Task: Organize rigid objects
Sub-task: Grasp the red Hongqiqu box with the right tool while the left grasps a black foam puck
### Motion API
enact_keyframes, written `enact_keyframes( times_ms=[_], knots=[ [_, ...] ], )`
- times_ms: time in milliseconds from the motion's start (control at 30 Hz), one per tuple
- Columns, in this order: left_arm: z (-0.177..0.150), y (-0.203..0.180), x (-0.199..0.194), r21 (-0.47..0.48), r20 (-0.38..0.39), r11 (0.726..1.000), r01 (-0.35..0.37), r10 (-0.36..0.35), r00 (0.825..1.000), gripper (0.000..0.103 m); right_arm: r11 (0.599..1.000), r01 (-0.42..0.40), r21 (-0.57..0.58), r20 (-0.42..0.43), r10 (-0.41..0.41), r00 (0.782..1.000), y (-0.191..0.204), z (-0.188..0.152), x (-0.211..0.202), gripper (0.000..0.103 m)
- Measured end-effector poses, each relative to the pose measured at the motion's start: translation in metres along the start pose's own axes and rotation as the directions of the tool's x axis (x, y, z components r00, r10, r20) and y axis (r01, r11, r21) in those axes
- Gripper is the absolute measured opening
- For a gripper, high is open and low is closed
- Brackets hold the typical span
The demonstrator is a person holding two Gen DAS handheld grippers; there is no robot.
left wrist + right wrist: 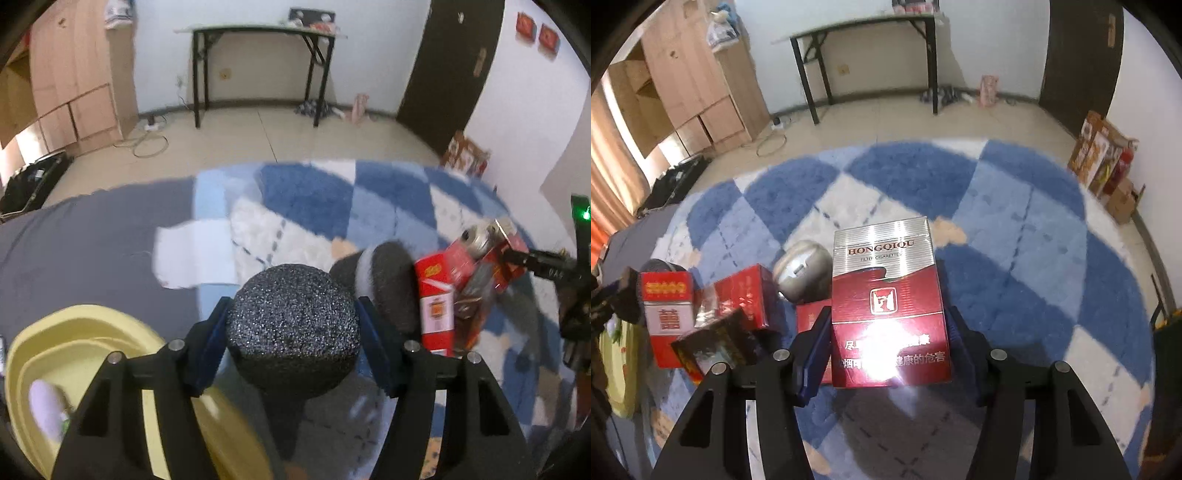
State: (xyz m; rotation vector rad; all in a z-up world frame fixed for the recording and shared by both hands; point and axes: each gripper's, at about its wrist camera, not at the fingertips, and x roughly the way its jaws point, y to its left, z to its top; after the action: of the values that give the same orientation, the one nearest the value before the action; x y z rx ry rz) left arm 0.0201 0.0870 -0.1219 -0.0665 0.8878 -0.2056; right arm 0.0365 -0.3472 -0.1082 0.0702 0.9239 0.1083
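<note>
My left gripper (pixel 293 328) is shut on a black speckled foam cylinder (pixel 291 321), held above the rug beside a yellow basin (pixel 92 354). My right gripper (pixel 886 347) is shut on a red and silver Hongqiqu cigarette pack (pixel 886 295), held upright above the blue checked rug (pixel 1015 240). To its left on the rug lie a red and white pack (pixel 666 314), a red box (pixel 746 295), a dark box (pixel 713 343) and a silver metal object (pixel 803 269). The same pile shows at the right of the left wrist view (pixel 465 280).
A grey mat (pixel 85 236) with a white paper (pixel 195 254) lies left of the rug. A black folding table (pixel 868 55) stands at the far wall, a wooden cabinet (pixel 690 81) at left, a dark door (pixel 1078 62) and boxes (pixel 1104 158) at right.
</note>
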Motion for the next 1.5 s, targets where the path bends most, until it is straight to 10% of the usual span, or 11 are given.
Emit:
enact_keyframes(
  times_ms=[233,433,633,867,967,1067,1233,1500],
  knots=[
    [-0.022,0.060,-0.102,-0.043,0.067,0.995,-0.086,0.088,0.994,0.067,0.958,-0.209,-0.196,0.137,0.238,0.962,0.093,0.016,-0.084,0.058],
    [-0.093,0.133,-0.122,-0.194,-0.058,0.962,-0.190,0.182,0.982,0.067,0.781,-0.469,-0.413,-0.077,0.483,0.872,0.261,-0.008,-0.076,0.058],
    [-0.147,0.161,-0.106,-0.241,-0.160,0.943,-0.231,0.196,0.968,0.067,0.637,-0.523,-0.566,-0.289,0.441,0.850,0.387,-0.053,-0.019,0.057],
    [-0.158,0.167,-0.080,-0.236,-0.162,0.946,-0.221,0.186,0.969,0.070,0.601,-0.473,-0.645,-0.342,0.326,0.881,0.444,-0.061,0.034,0.058],
    [-0.159,0.167,-0.073,-0.237,-0.178,0.944,-0.229,0.189,0.966,0.077,0.624,-0.469,-0.625,-0.359,0.303,0.883,0.449,-0.067,0.051,0.061],
    [-0.161,0.162,-0.091,-0.283,-0.115,0.940,-0.193,0.166,0.979,0.103,0.646,-0.505,-0.573,-0.314,0.396,0.863,0.432,-0.061,0.040,0.090],
    [-0.143,0.151,-0.129,-0.323,-0.033,0.926,-0.194,0.194,0.980,0.103,0.754,-0.516,-0.407,-0.146,0.504,0.851,0.361,-0.031,-0.011,0.103],
    [-0.060,0.057,-0.124,-0.203,0.035,0.978,-0.053,0.062,0.997,0.103,0.952,-0.234,-0.199,0.111,0.260,0.959,0.165,-0.020,-0.052,0.103]
  ],
)
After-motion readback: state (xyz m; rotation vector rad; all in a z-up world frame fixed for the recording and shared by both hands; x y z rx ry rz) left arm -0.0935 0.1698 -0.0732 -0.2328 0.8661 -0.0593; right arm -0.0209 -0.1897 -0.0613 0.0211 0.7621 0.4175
